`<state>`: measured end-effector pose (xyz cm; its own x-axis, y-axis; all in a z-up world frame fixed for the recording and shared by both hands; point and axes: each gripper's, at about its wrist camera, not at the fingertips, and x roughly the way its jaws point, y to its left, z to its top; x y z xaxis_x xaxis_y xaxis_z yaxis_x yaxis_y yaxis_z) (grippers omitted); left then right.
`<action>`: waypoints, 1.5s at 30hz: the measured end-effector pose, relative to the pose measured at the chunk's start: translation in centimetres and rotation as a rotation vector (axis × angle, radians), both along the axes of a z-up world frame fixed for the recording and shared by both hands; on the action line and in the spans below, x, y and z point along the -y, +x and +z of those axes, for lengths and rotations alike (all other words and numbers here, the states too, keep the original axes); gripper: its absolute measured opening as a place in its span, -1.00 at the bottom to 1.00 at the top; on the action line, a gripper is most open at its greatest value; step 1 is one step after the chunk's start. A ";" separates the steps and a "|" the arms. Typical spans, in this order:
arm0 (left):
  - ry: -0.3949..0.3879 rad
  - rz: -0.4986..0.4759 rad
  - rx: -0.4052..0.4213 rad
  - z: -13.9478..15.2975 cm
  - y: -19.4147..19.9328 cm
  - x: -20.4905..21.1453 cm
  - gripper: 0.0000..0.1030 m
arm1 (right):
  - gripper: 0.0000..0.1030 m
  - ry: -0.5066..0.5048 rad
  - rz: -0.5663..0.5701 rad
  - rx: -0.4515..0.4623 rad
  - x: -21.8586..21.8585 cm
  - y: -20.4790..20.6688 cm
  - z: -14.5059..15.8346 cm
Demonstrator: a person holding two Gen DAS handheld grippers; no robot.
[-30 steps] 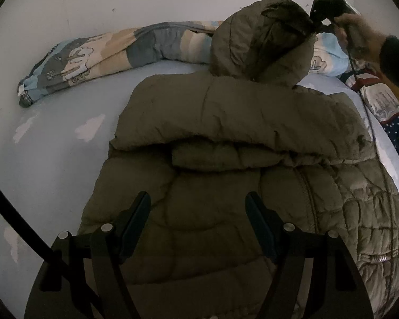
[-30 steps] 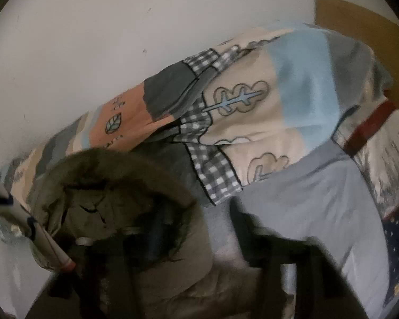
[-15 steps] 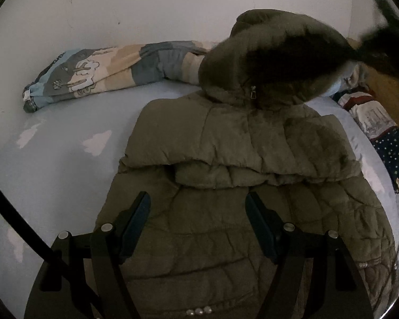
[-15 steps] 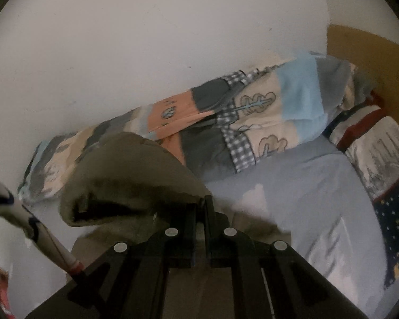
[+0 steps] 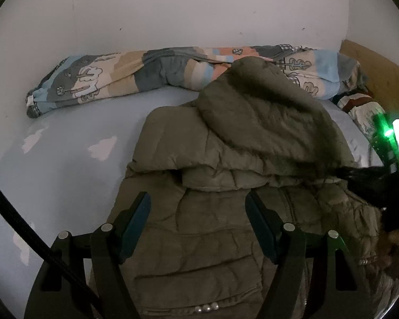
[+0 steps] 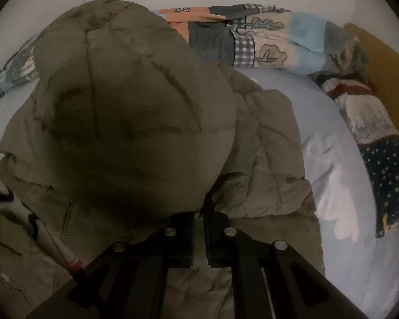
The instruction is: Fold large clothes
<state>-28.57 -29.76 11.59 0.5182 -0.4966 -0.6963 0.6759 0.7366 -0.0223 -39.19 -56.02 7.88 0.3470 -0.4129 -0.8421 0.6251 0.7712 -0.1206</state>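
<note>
I had the olive-green quilted puffer jacket (image 5: 212,244) spread flat on the pale blue bedsheet with white cloud shapes (image 5: 66,164), its body running toward me under the left gripper (image 5: 198,222). That left claw hung over the jacket's lower back with its two dark fingers (image 5: 135,220) spread wide, gripping nothing. The jacket's padded hood (image 6: 125,111) was lifted and folded forward over the shoulders, filling most of the right wrist view. My right gripper (image 6: 198,212) had its fingers (image 6: 183,226) pressed close together, pinching the lower edge of the hood where the dark fur trim sat; in the left wrist view that trim (image 5: 359,175) showed as a black fringe at the hood's right end, just beside the green-lit body of the right tool (image 5: 388,143). Along the white wall lay a long rolled patchwork quilt in blue, beige, grey and orange (image 5: 135,77), touching the hood's far side. A navy dotted pillow (image 6: 385,180) sat at the bed's right edge, against a tan wooden headboard (image 6: 391,63).
</note>
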 end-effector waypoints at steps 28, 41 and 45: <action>-0.029 0.006 -0.029 4.4 9.2 13.0 0.41 | 0.03 0.192 -0.003 0.271 4.9 4.0 5.0; 0.218 0.005 -0.058 -5.7 9.7 16.1 0.45 | 0.04 0.201 0.022 0.137 4.5 3.9 -2.4; 0.127 -0.002 -0.018 -1.9 6.7 11.3 0.45 | 0.05 0.229 0.011 0.151 4.0 2.8 -0.3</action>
<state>-21.92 -41.03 9.72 0.5042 -0.4053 -0.7626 0.6778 0.7329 0.0586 -36.39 -59.98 7.62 0.4789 -0.2134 -0.8515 0.6145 0.7742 0.1515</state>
